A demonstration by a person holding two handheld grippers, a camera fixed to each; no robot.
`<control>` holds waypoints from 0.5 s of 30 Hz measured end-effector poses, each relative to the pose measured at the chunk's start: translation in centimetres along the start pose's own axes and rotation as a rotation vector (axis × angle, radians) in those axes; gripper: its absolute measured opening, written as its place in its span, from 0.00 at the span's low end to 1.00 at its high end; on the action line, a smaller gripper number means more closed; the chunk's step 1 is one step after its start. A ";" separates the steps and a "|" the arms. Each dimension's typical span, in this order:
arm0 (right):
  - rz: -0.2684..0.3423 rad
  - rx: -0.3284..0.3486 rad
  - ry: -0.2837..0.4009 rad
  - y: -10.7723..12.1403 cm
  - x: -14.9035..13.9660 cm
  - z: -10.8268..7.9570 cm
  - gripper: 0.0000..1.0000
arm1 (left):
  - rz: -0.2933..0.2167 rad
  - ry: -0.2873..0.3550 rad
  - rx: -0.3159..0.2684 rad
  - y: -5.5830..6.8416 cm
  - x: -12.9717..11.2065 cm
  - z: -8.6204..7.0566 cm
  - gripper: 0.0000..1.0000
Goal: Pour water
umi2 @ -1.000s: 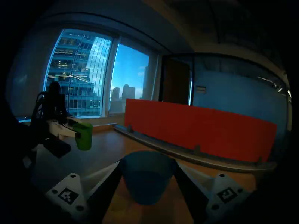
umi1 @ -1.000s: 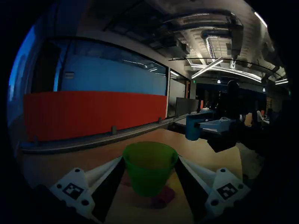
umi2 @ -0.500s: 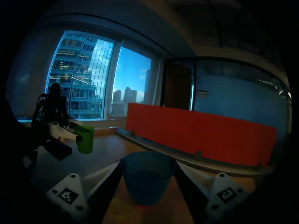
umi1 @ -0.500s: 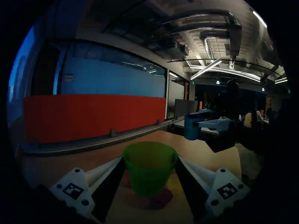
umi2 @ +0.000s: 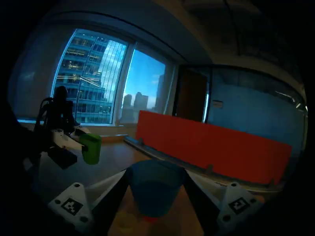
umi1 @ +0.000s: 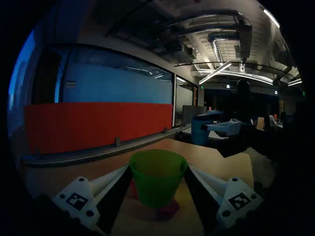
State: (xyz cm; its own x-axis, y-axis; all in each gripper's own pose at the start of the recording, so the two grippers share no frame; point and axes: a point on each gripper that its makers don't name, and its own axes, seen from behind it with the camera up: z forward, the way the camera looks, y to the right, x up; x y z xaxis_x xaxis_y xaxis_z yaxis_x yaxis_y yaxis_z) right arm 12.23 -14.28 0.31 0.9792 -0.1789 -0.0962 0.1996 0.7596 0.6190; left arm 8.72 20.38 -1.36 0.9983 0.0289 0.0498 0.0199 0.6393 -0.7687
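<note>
A blue cup sits upright between the two fingers of the right tool, which is closed to a narrow grip with a finger pressing on each side of the cup. In the right gripper view, a darker band fills the cup's lower part. That is probably water, though the dim light makes it hard to be sure.

A green cup is gripped the same way by the left tool, narrow and pressing on both sides. It is also upright. Its inside is in shadow and no liquid can be made out, so it looks empty.

In each view the other cup appears farther off, held upright above the wooden surface. The two cups are well apart, with open air between them. Neither rim is over the other and neither cup is tilted.

Judged from this, both cups have been picked up but pouring has not yet begun. What is left is to bring the blue cup beside and above the green one, tip it until the water runs in, then right it.

A small pink patch lies on the surface just below the green cup. Behind the surface stands a long red panel, and a tall window shows city towers.
</note>
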 end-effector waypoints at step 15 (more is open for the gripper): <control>-0.132 0.054 0.006 -1.7 2.8 0.9 0.93 | 0.009 -0.005 -0.021 1.7 -0.5 0.1 0.87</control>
State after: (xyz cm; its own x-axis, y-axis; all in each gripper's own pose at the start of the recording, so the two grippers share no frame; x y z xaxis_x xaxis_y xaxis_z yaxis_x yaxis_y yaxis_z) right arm 14.60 -16.63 -0.33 0.9446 -0.2712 -0.1846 0.3249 0.6946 0.6418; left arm 8.26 21.52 -2.69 0.9982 0.0390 0.0458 0.0116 0.6230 -0.7821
